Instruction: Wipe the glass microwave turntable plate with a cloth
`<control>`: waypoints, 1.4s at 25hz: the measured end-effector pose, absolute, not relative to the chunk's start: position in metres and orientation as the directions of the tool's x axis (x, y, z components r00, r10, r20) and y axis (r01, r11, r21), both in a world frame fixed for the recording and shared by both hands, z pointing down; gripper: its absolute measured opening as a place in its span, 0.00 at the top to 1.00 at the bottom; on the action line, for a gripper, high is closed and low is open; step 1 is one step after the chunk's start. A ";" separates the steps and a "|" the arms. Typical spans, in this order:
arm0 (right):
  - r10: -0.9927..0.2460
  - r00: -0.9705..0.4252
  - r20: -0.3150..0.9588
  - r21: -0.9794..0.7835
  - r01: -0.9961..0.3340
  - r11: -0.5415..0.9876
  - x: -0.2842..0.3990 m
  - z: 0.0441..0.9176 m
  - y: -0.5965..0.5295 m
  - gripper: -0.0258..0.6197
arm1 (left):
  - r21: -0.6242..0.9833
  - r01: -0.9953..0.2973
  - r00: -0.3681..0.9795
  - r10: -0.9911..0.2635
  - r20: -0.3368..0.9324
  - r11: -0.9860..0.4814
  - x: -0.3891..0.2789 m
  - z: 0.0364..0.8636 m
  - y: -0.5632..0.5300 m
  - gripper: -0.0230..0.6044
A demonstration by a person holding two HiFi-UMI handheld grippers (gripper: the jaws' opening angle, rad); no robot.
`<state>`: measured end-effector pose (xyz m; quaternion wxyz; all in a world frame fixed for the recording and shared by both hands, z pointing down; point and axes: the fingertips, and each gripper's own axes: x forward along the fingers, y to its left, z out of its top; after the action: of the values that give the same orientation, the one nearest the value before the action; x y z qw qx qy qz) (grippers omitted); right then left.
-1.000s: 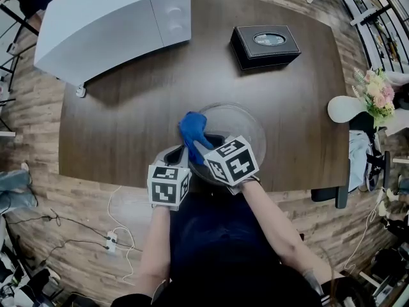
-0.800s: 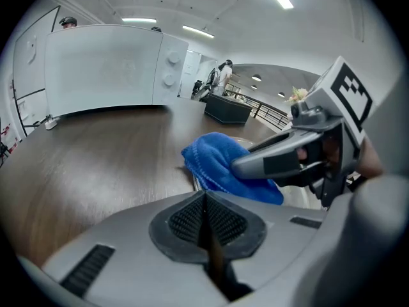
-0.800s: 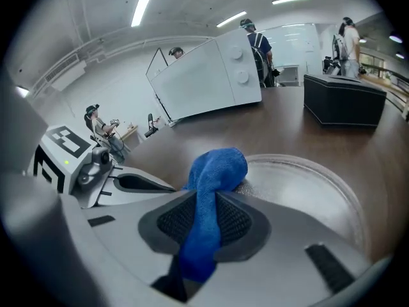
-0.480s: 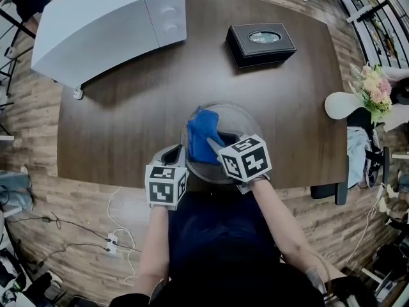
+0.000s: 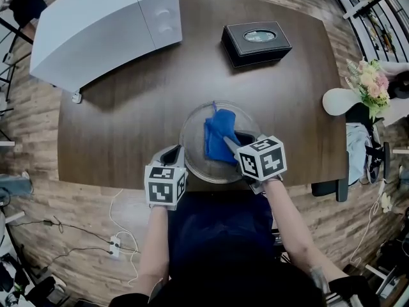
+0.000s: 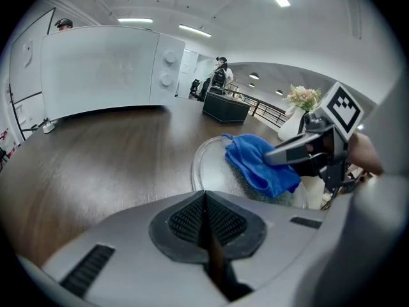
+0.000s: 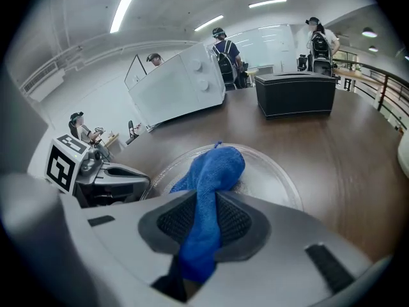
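The round glass turntable plate [image 5: 192, 123] lies on the dark wooden table [image 5: 115, 133] near its front edge. On the plate's middle rests a blue cloth [image 5: 219, 136], one end pinched in my right gripper [image 5: 234, 143], which reaches in from the plate's right front. In the right gripper view the cloth [image 7: 214, 168] runs between the jaws of the right gripper [image 7: 208, 200] out onto the plate [image 7: 275, 178]. My left gripper [image 5: 174, 153] sits at the plate's left rim. Seen from its own view, the left gripper [image 6: 204, 200] has its jaws closed on the rim of the plate [image 6: 208, 165].
A white microwave [image 5: 102, 21] stands at the table's back left and a black box [image 5: 255, 42] at the back right. A white vase of flowers [image 5: 367, 88] stands off the table's right edge. Cables lie on the floor at the left.
My right gripper has dragged the blue cloth rightward across the plate, from the left rim to the middle. The left gripper has stayed at the plate's left rim.
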<state>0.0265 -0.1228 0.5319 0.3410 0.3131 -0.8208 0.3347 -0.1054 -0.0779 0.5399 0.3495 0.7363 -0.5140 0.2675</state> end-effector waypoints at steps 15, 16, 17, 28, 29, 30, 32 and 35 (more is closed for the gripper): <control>-0.347 -0.501 0.793 -0.282 -0.806 0.520 0.087 0.529 -0.136 0.85 | 0.242 -0.943 0.332 -0.570 0.751 -0.230 -0.105 0.540 -0.079 0.96; -0.352 -0.494 0.795 -0.279 -0.812 0.512 0.091 0.529 -0.136 0.85 | 0.241 -0.943 0.331 -0.570 0.752 -0.230 -0.105 0.540 -0.078 0.96; -0.357 -0.488 0.797 -0.275 -0.818 0.505 0.095 0.529 -0.136 0.85 | 0.240 -0.943 0.331 -0.570 0.752 -0.230 -0.105 0.540 -0.078 0.96; -0.411 -0.422 0.808 -0.218 -0.862 0.458 0.137 0.522 -0.142 0.85 | 0.229 -0.944 0.326 -0.573 0.752 -0.237 -0.105 0.539 -0.078 0.96; -0.416 -0.415 0.809 -0.211 -0.866 0.454 0.140 0.521 -0.142 0.85 | 0.227 -0.944 0.325 -0.573 0.752 -0.238 -0.105 0.539 -0.077 0.96; -0.420 -0.407 0.811 -0.204 -0.870 0.449 0.144 0.521 -0.142 0.85 | 0.225 -0.944 0.325 -0.574 0.751 -0.239 -0.105 0.539 -0.078 0.96; -0.428 -0.390 0.815 -0.193 -0.880 0.434 0.152 0.520 -0.141 0.85 | 0.220 -0.945 0.323 -0.578 0.749 -0.243 -0.105 0.539 -0.079 0.96; -0.439 -0.359 0.824 -0.171 -0.895 0.411 0.165 0.520 -0.140 0.85 | 0.219 -0.945 0.323 -0.576 0.751 -0.244 -0.105 0.539 -0.078 0.96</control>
<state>0.1648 -0.1399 0.5195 0.3576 0.4389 -0.7601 0.3189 -0.1051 -0.0782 0.5391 0.3374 0.7401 -0.5138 0.2728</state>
